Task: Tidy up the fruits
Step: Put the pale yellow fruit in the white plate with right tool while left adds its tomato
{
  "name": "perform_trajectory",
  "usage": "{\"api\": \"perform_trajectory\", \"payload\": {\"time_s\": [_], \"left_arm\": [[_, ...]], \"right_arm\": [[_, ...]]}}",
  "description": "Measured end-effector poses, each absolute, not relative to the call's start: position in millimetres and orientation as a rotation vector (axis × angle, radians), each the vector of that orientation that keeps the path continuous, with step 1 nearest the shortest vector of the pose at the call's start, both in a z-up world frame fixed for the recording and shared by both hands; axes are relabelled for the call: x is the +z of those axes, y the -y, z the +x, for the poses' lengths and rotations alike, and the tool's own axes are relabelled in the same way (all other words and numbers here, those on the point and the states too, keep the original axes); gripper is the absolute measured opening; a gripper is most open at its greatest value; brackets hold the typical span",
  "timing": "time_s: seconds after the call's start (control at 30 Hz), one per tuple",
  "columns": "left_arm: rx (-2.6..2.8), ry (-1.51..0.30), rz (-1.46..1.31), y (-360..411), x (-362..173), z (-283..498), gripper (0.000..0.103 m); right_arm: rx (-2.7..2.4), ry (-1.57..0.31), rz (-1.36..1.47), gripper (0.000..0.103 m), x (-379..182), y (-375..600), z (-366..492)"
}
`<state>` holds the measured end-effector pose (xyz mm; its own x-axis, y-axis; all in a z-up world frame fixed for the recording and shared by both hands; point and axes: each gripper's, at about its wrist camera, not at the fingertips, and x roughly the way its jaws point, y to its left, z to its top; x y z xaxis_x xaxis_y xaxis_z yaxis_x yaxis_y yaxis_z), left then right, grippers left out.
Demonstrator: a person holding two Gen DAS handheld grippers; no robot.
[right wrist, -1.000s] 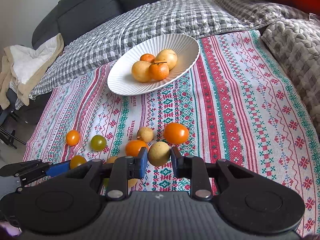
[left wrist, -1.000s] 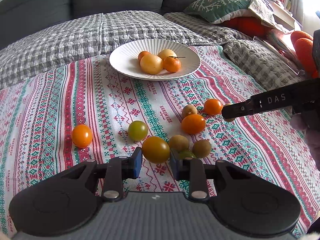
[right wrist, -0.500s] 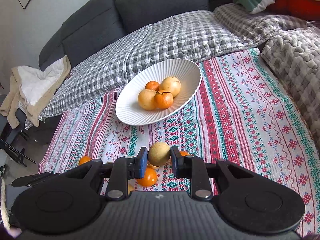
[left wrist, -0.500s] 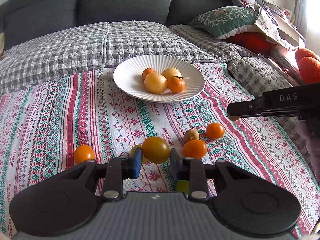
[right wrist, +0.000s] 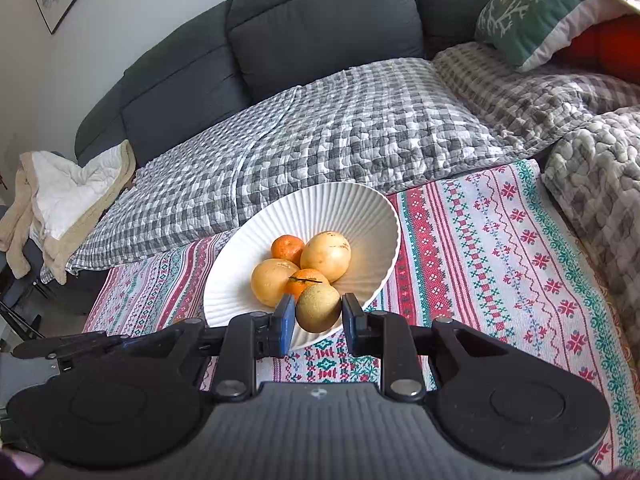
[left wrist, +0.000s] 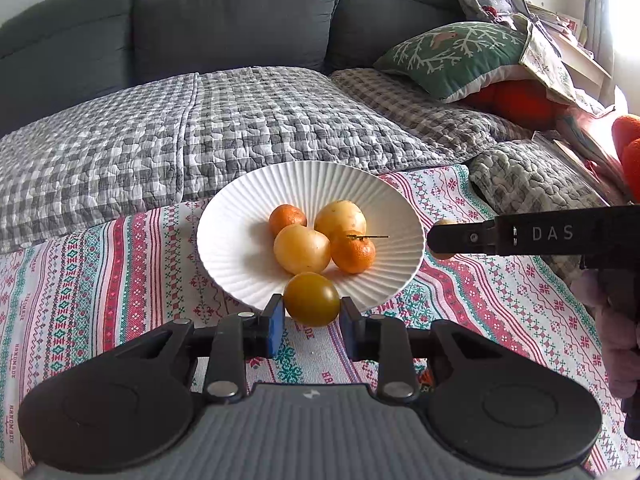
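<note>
The left gripper (left wrist: 312,314) clamps a greenish-yellow tomato (left wrist: 312,299) at the near rim of the white plate (left wrist: 240,248); the right gripper (right wrist: 318,320) clamps a tan round fruit (right wrist: 318,307) over the same rim; four fruits fill the plate's centre; patterned cloth (right wrist: 500,256) covers a grey sofa (right wrist: 320,28).

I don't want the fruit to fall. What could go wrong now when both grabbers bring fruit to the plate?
1. The plate already holds four fruits bunched in its middle, so a dropped fruit might knock one loose or roll off.
2. The left gripper pinches its greenish tomato only at the sides, as the right gripper does its tan fruit; either could slip.
3. Both grippers approach the same plate, so they might bump.
</note>
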<state>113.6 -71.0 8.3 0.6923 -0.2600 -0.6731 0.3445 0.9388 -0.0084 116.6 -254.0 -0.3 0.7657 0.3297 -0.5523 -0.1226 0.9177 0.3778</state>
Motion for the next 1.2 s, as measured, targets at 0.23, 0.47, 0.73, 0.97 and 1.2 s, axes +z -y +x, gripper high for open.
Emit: {"api": "perform_trajectory", "payload": {"time_s": [0.23,0.47,0.73,0.97,1.2], "left_arm": [[-0.346,-0.758,0.127,83.1,-5.6,145.4,0.016],[-0.339,-0.785,0.152,93.6,-20.5,158.1,0.016],[-0.321,-0.78,0.13,93.5,-25.8,167.5,0.017],[-0.311,-0.765,0.139,93.4,-27.7,169.9,0.018],[-0.322,-0.736,0.175,94.1,-20.5,155.9,0.054]], "right_arm": [[0.236,-0.644,0.243,0.023,-9.3,245.5,140.6],[0.224,-0.651,0.162,0.023,-19.5,232.8,153.5],[0.227,-0.657,0.152,0.023,-24.8,230.7,157.3],[0.227,-0.652,0.16,0.029,-21.9,231.4,154.5],[0.214,-0.638,0.176,0.056,-12.4,235.2,146.6]]}}
